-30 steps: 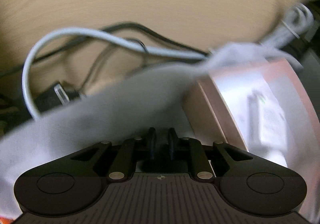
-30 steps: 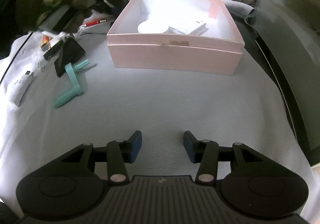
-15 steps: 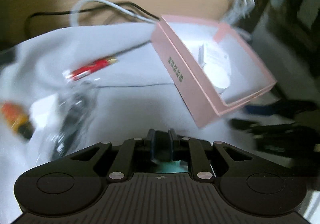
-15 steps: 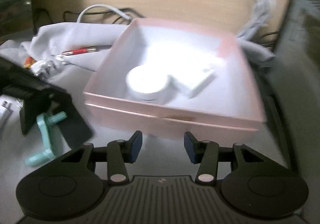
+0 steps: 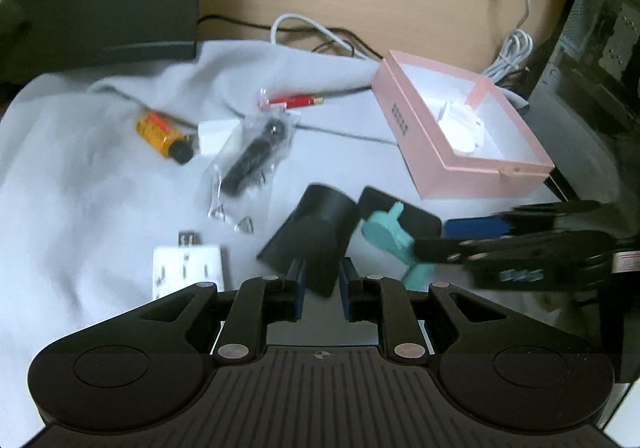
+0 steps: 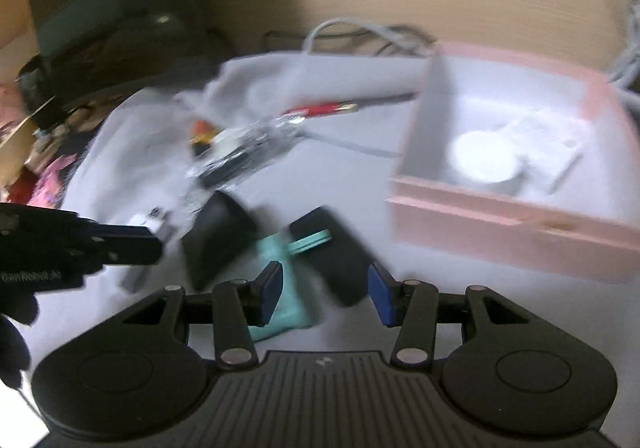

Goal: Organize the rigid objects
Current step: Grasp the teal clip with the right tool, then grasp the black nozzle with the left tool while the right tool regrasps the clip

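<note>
A pink box (image 5: 460, 136) on the grey cloth holds white items (image 5: 462, 124); it also shows in the right wrist view (image 6: 520, 184). A black folded stand (image 5: 316, 232) and a teal plastic piece (image 5: 390, 236) lie in front of me. My left gripper (image 5: 322, 290) is slightly open, its fingers on either side of the black stand's near corner. My right gripper (image 6: 324, 294) is open, with the teal piece (image 6: 280, 280) and the black stand (image 6: 340, 260) between its fingers. The right gripper also shows in the left wrist view (image 5: 460, 238).
On the cloth lie an orange battery (image 5: 160, 132), a bagged black part (image 5: 252, 160), a red pen (image 5: 296, 101) and a white USB adapter (image 5: 186, 268). White cables (image 5: 512, 48) and a dark computer case (image 5: 600, 48) stand at the right. A wooden wall is behind.
Both grippers have swung down and left from the pink box to the black stand and teal piece. The left gripper's fingers have parted slightly.
</note>
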Demonstrator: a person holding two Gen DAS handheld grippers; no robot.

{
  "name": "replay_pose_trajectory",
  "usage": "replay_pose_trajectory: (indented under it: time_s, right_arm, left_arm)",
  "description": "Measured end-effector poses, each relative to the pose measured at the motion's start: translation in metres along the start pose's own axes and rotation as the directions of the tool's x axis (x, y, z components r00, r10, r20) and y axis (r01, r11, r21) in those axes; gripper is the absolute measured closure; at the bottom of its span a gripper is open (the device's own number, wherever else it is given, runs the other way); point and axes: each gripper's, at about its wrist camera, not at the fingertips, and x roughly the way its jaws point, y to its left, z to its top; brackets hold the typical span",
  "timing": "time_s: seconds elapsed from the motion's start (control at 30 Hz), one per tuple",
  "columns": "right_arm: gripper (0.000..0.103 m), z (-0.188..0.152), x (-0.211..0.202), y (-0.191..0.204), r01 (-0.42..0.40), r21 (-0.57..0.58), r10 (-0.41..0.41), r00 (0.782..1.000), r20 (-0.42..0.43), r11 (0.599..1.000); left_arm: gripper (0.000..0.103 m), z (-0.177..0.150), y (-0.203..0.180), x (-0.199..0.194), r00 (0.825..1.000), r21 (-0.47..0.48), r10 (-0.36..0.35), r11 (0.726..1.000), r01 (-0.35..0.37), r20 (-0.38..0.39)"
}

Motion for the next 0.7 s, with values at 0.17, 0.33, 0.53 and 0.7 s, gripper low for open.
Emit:
replay_pose_trajectory:
  time_s: [0.17,0.33,0.53,0.7]
  right_arm:
    - [0.079,0.002,0.021,0.028,0.021,-0.095,-0.026,0.998,-0.054,0.995]
    - [0.093,-0.010,0.007,0.028,0.025,-0.099,-0.037,0.992,-0.124,0.995]
    - [0.093,-0.041,-0.032,0.001,0.216,-0.097,-0.226,0.970,-0.095,0.971]
    - [0.070,-0.052,-0.043,-0.012,0.258,-0.008,-0.258,0.963,-0.081,0.966]
  left_arm:
    - [0.081,-0.008,-0.005,-0.015,0.996,0.069,0.082,0.994,-0.085,0.038]
    - [0.078,-0.024,0.005,-0.032,0.987,0.098,0.140,0.984,-0.147,0.076]
    - [0.078,-0.048,0.038,-0.037,0.978,-0.022,0.202,0.979,-0.201,0.052]
    - [0.078,-0.057,0.039,-0.021,0.986,-0.028,0.165,0.986,-0.165,-0.003]
